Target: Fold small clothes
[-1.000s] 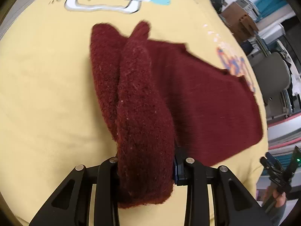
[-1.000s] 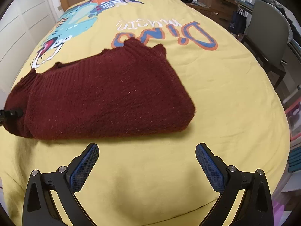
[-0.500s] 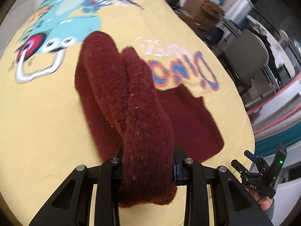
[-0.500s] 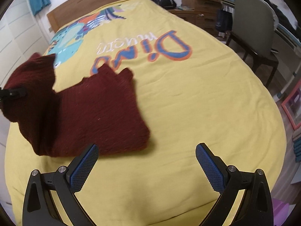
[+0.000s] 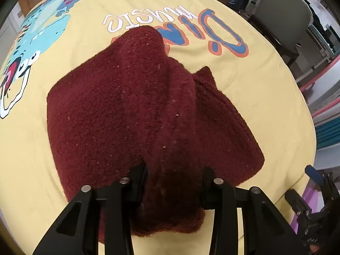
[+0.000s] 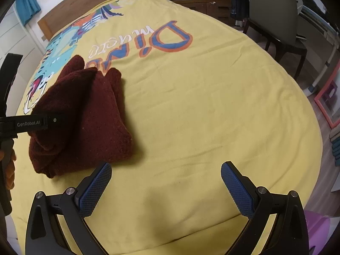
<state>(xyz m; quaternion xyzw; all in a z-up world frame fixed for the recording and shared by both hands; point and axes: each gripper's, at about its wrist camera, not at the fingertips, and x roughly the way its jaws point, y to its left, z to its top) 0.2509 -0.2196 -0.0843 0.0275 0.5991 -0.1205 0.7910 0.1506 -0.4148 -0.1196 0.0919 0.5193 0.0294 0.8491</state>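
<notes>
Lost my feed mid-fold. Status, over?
Left gripper shut on sweater, end doubled over onto itself on the bedspread. Right gripper open, empty, apart from it. Nothing in the way.

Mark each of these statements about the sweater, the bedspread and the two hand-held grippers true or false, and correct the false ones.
1. The left hand-held gripper is shut on the maroon sweater. True.
2. The right hand-held gripper also grips the sweater. False: it is open, apart from the sweater, over bare bedspread.
3. The sweater lies spread out flat in a single layer. False: it is bunched and doubled over itself.
4. The yellow bedspread bears a "Dino" print. True.
5. A grey chair stands beside the bed. True.
</notes>
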